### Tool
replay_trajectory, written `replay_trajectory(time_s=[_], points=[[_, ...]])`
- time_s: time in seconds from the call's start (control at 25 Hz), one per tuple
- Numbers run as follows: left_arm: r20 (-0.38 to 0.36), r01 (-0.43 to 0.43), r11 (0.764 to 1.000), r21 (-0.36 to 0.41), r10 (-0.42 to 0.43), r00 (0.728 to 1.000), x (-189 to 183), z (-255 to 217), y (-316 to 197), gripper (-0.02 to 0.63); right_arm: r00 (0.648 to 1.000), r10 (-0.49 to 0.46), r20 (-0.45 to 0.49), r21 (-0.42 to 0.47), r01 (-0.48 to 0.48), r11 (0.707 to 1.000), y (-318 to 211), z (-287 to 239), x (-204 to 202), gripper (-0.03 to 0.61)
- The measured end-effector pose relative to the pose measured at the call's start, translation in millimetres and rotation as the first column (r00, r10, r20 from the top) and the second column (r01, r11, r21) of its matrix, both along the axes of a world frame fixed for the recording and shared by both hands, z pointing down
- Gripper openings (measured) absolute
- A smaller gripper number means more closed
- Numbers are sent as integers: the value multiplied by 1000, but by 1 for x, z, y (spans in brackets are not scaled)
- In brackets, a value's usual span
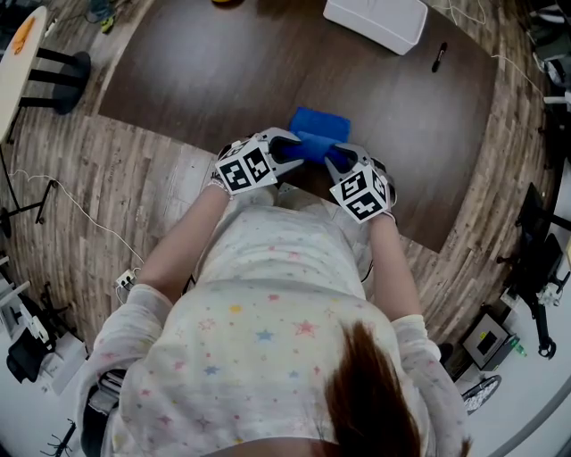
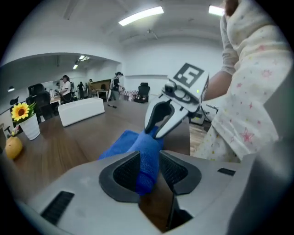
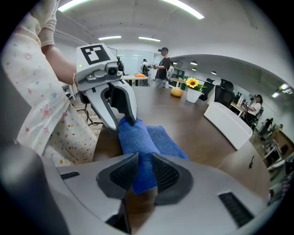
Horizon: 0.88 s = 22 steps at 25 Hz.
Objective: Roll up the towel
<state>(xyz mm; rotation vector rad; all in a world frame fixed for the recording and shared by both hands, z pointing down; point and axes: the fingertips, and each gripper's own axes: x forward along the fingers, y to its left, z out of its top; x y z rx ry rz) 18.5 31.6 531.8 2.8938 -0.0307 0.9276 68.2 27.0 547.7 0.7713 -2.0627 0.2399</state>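
The left tool (image 2: pixel 149 169) and the right tool (image 3: pixel 140 173) each clamp one end of the rolled part of the blue towel (image 1: pixel 319 127). They face each other and tilt down. The unrolled part lies flat on the brown surface (image 1: pixel 205 71) near the person. A white box (image 1: pixel 376 20) and a pen (image 1: pixel 439 56) sit well beyond.

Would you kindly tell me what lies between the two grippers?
The rolled edge of the blue towel spans from left gripper to right gripper, each clamping one end; the head view shows it.
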Motion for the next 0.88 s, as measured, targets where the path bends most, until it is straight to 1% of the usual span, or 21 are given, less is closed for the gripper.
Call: replay_trajectory(time_s=[0.08, 0.12, 0.28, 0.36, 0.44, 0.52, 0.6, 0.68, 0.76, 0.88], points=[[55, -7, 1000, 3, 7, 998, -2, 16, 1, 133, 1000, 3, 14, 5, -3, 1000, -1, -3, -2, 92], [61, -3, 1000, 0, 3, 998, -2, 20, 1, 141, 1000, 6, 24, 12, -6, 1000, -3, -7, -2, 94], [47, -1, 1000, -1, 1, 999, -2, 19, -4, 145, 998, 8, 56, 33, -10, 999, 2, -24, 1, 123], [45, 1, 1000, 0, -1, 999, -3, 21, -5, 153, 999, 0, 39, 11, 0, 1000, 11, -17, 6, 134], [46, 0, 1000, 2, 0, 999, -2, 24, -6, 163, 1000, -6, 5, -7, 6, 1000, 16, -6, 10, 158], [60, -9, 1000, 16, 8, 998, 0, 26, -7, 171, 1000, 0, -28, 4, 0, 1000, 13, 2, 13, 160], [85, -15, 999, 41, 11, 996, 0, 31, -11, 172, 998, 5, -63, 28, -3, 1000, 6, 6, 13, 157], [98, -12, 999, 48, 7, 995, 1, 32, -13, 170, 996, -1, -85, 40, 4, 999, 2, 7, 13, 136], [96, -10, 999, 30, 7, 995, 2, 30, -14, 159, 997, -7, -79, 36, 10, 999, 2, 5, 13, 110], [89, -20, 1000, -11, 20, 996, -1, 28, -6, 133, 998, -16, -61, 19, 18, 1000, 10, 3, 12, 91]])
